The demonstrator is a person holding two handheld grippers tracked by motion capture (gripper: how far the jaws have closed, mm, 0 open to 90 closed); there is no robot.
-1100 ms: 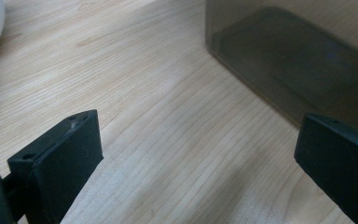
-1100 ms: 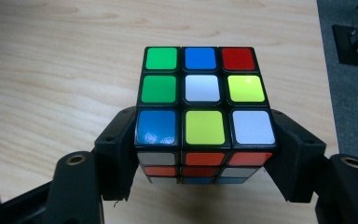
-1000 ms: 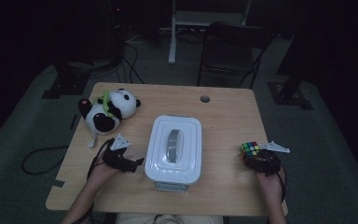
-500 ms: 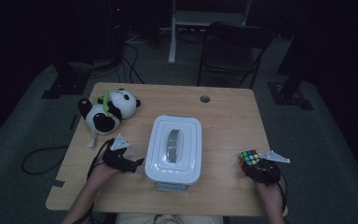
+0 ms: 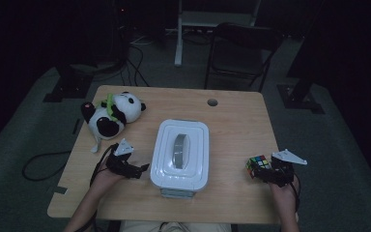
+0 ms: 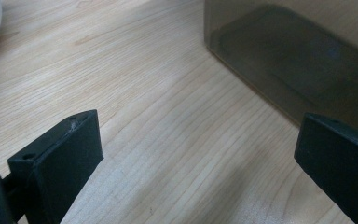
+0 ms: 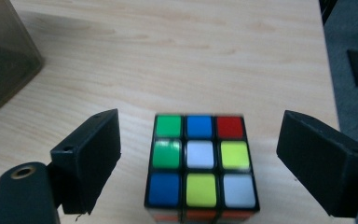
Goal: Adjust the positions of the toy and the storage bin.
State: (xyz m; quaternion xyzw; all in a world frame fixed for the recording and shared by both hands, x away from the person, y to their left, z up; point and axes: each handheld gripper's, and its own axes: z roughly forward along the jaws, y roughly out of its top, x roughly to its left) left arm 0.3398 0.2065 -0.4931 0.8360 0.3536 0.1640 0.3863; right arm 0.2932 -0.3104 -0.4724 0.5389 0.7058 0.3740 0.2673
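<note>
My right claw [image 7: 198, 163] has just been opening, released astride the puzzle cube [image 7: 199, 161], now resting on the counter [image 7: 191, 56]; left claw [image 6: 196, 163] waits released.

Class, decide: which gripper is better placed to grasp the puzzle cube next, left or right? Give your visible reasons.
Right. The right gripper has its open jaws either side of the puzzle cube, apart from it. The left gripper sits beyond the white lidded box.

No readable text, labels, brand names, numbers or signs appear anywhere in these views; the surfaces shown carry only plain colours and wood grain.
</note>
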